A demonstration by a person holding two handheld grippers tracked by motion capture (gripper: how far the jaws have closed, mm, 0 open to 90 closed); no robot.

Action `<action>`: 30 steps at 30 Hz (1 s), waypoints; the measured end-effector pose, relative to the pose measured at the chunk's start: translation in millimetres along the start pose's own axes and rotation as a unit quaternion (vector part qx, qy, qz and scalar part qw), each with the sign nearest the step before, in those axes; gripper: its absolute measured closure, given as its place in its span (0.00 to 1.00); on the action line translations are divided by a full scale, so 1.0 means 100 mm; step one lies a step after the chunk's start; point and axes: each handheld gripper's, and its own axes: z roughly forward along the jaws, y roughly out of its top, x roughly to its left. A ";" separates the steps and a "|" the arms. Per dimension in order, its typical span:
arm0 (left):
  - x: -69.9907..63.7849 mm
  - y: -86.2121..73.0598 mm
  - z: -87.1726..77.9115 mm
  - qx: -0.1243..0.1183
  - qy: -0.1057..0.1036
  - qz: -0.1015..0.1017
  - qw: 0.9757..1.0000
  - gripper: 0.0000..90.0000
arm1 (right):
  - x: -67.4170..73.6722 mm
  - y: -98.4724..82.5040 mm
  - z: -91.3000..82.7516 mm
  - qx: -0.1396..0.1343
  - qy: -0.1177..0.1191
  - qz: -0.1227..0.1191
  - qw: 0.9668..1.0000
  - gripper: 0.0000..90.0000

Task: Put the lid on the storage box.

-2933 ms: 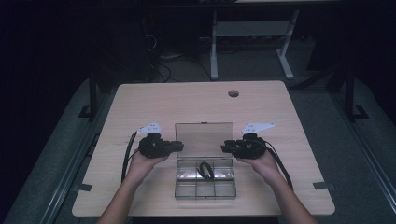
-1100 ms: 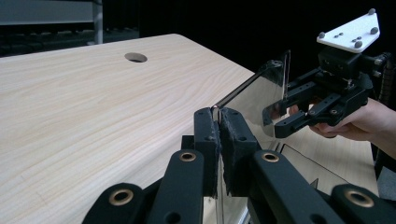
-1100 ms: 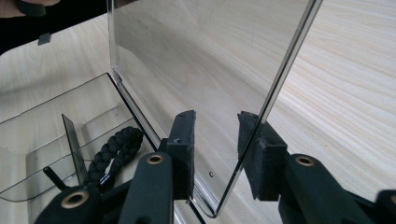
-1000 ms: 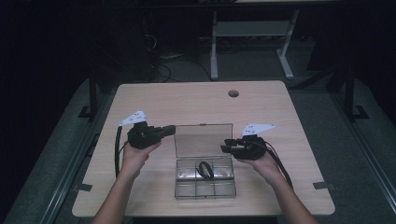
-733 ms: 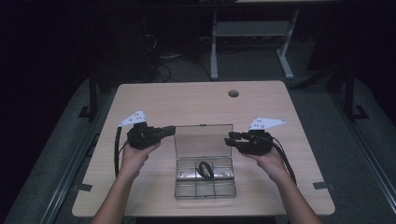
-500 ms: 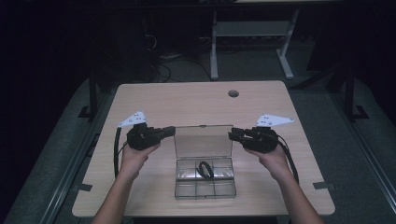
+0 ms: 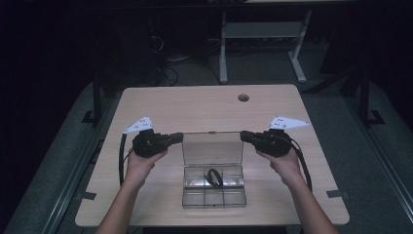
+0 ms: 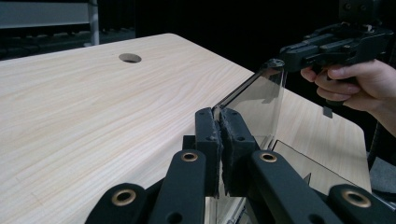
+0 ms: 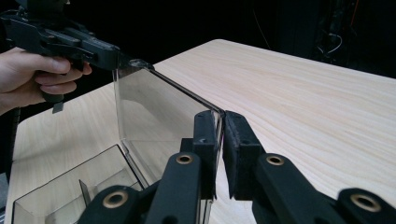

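Pale wood table (image 7: 204,109) with a cable hole (image 7: 243,97), dark room

- Dark ring-shaped item (image 7: 214,177) in box's rear compartment, centre of high view: too small to ID.
- Compartment box (image 9: 60,196), lower left of right gripper view: cut by bottom edge; contents not visible there.
- Box base (image 8: 317,172), lower right of left gripper view: partly behind the jaws, cut by bottom edge.
- Lid (image 8: 254,109) corner, centre of left gripper view: hidden betw. the pads; same in right gripper view, lid (image 9: 159,112) corner part hidden.
- Forearms, bottom of high view: cut by frame edge.
- Background beyond table (image 7: 204,107), upper part of high view: too dark to make out.
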 end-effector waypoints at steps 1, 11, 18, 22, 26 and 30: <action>0.00 0.00 0.00 -0.001 0.001 0.000 1.000 0.96 | 0.00 0.00 0.00 -0.001 -0.001 -0.001 1.000 0.93; 0.01 0.04 0.04 -0.005 0.019 0.010 1.000 0.96 | -0.02 0.03 0.02 -0.009 -0.018 -0.014 1.000 0.94; -0.05 0.05 0.01 0.001 0.025 0.016 1.000 0.96 | 0.00 0.05 0.00 -0.005 -0.017 -0.023 1.000 0.94; -0.11 0.04 -0.04 0.005 0.024 0.021 0.999 0.95 | 0.06 0.06 -0.04 0.001 -0.013 -0.033 0.999 0.94; -0.14 0.03 -0.06 0.008 0.025 0.023 0.999 0.95 | 0.08 0.05 -0.06 0.002 -0.011 -0.038 0.999 0.93; -0.18 0.02 -0.09 0.013 0.025 0.025 0.999 0.95 | 0.11 0.04 -0.08 0.001 -0.011 -0.039 0.999 0.93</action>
